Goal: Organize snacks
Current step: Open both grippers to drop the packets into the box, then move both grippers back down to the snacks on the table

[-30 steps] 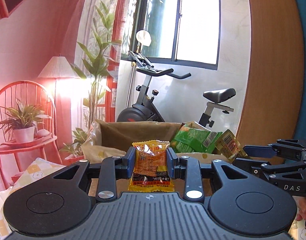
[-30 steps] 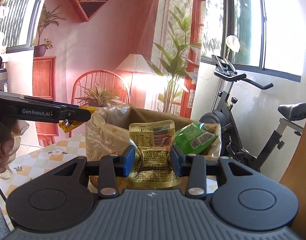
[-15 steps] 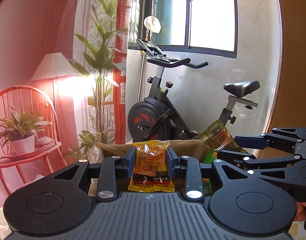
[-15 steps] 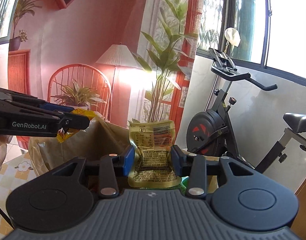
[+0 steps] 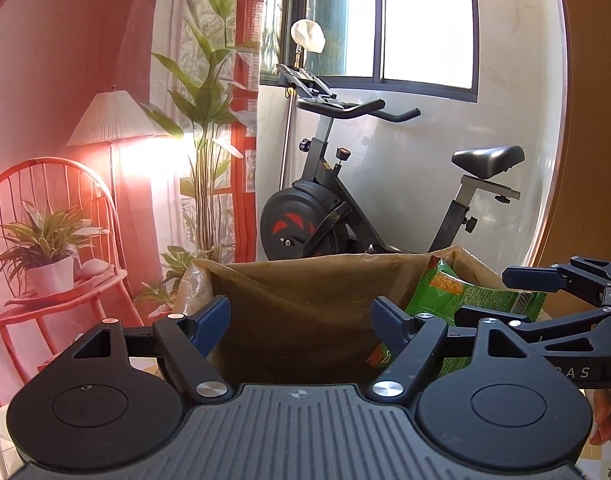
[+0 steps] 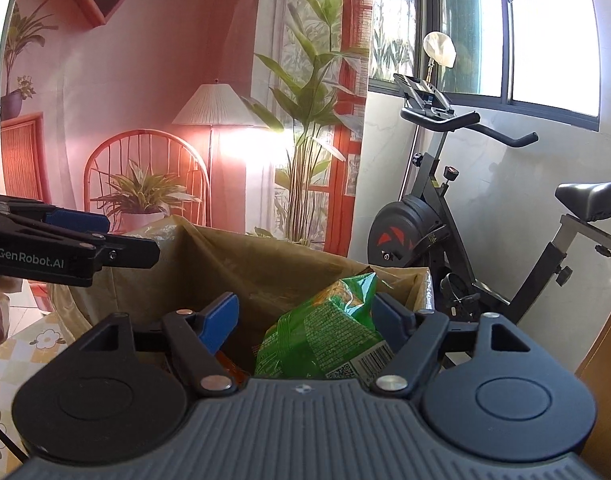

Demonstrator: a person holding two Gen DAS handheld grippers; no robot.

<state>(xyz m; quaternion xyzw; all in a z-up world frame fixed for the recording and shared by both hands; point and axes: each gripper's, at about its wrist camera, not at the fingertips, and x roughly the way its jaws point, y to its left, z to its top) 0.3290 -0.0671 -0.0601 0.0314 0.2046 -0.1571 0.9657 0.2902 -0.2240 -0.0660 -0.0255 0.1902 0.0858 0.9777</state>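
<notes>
Both the left tongs [image 5: 301,326] and right tongs [image 6: 305,320] are opening with nothing in them over the box [image 5: 305,280], where a green snack bag [image 6: 325,328] already sits.

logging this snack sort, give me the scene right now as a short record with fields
container: brown lined box, open at the top
contents seen: green snack bag leaning inside; an orange wrapper edge low in the box
left gripper: over the box, jaws opening, nothing between the fingers
right gripper: over the box, jaws opening, green bag below them, not gripped
background: exercise bike, floor lamp, potted plant on red chair
</notes>
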